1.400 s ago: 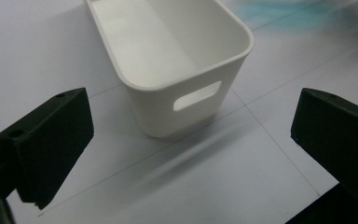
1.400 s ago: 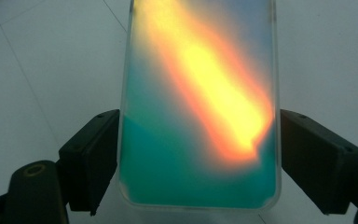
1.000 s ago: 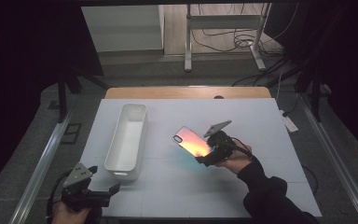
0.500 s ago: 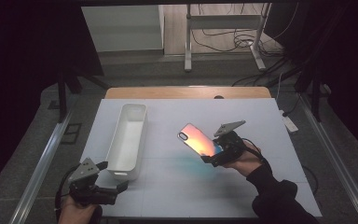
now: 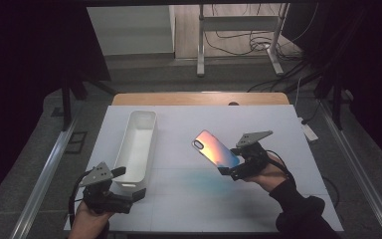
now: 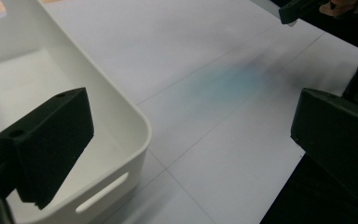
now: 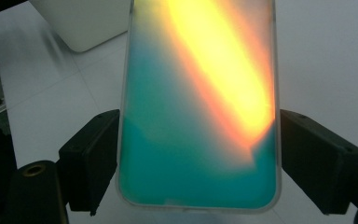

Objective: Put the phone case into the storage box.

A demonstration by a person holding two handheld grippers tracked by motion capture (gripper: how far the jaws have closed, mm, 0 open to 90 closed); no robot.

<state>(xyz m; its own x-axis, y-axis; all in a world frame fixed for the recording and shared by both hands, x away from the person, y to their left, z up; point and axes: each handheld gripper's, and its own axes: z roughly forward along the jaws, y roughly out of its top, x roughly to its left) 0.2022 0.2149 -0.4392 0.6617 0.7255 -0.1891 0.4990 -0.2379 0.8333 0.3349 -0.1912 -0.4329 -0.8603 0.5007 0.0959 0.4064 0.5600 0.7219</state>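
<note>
The right gripper point(image 5: 227, 171) was seen at the table's point(image 5: 278, 124) right-centre, w/ a phone case point(image 5: 216, 149) clamped between its jaws. In the right gripper view the case point(image 7: 198, 107) was gripped across its width near the bottom end: both black pads were pressed vs. its long edges, so the jaws stood wide but were closed on it. The iridescent back (teal to orange-yellow) was turned up toward the cam; the camera cut-out end was pointed up-left in the high view, toward the bin. The case was held tilted, clear of the tabletop, & a bluish tint was cast on the white surface below it.

The left gripper point(image 5: 129, 185) was held at the near-left of the table, just beside the near end of a white rectangular plastic bin point(image 5: 139, 144). In the left gripper view its jaws were spread wide apart w/ nothing between the pads; one jaw was seen over the bin's point(image 6: 121, 154) near corner, the other over bare table. Whether the bin was touched couldn't be told.
</note>
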